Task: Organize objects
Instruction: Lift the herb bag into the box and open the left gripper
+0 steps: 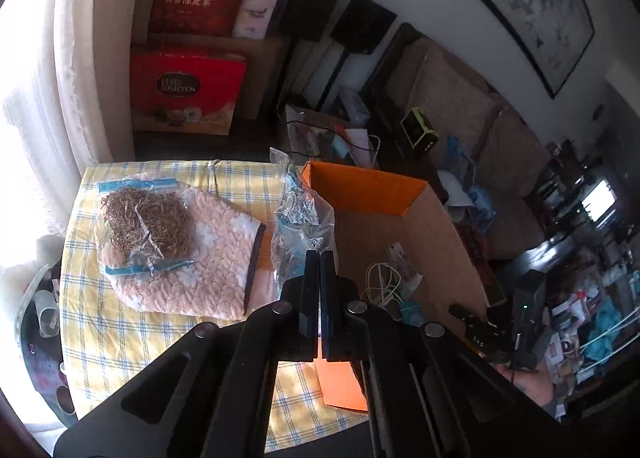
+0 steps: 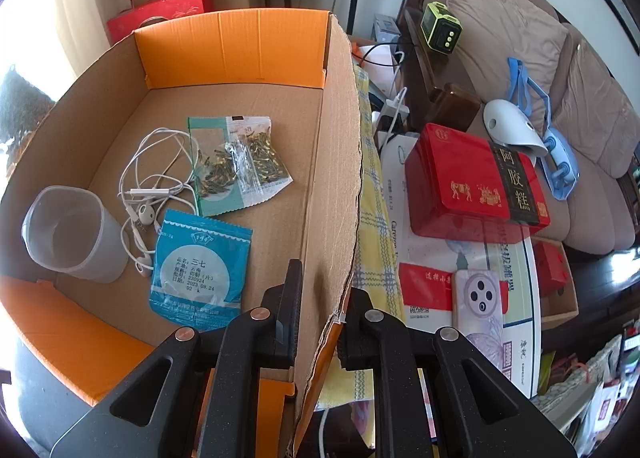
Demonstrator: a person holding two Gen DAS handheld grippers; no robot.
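Left wrist view: my left hand-held gripper [image 1: 320,258] pinches a clear bag [image 1: 298,217] just beside the cardboard box [image 1: 440,225]. My right hand-held gripper [image 2: 320,290] straddles the box wall, steadying it. I'd lift the bag over the rim and release beyond the earphones [image 2: 148,177].

Checked cloth [image 1: 120,322] carries cardboard box [image 1: 440,225]; pink knit [image 1: 208,258]; clear bag [image 1: 300,217].

"COLLECTION" on red gift bag [image 1: 187,91]; "2023 09.24" on blue pouch [image 2: 200,268].
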